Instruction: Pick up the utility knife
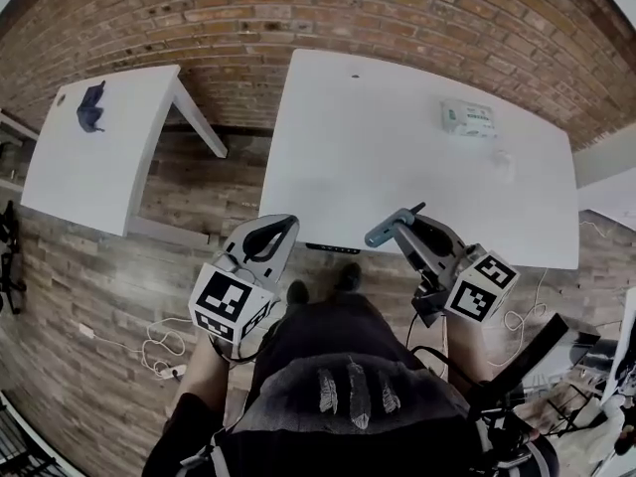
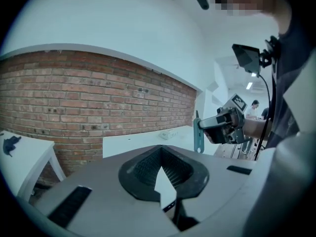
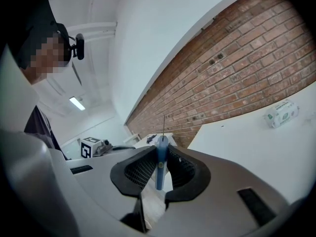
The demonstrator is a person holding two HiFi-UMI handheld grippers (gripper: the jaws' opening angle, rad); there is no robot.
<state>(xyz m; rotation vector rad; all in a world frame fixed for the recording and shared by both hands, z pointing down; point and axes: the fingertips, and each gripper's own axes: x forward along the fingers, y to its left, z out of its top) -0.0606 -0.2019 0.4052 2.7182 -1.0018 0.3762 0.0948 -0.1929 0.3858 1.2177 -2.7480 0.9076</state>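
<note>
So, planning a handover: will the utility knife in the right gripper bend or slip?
Probably stiff: the utility knife stands straight in the right gripper. Slim and smooth-looking, it might pivot between the pads. The thin blade tip looks fragile.

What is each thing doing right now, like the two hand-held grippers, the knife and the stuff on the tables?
Left hand-held gripper: shut, nothing in it, held in the air.
Right hand-held gripper: shut on the utility knife.
Utility knife: off the table, gripped, thin blade sticking out.
White packet: lying flat on the big white table, untouched.
Dark object: lying on the smaller table at the left.
</note>
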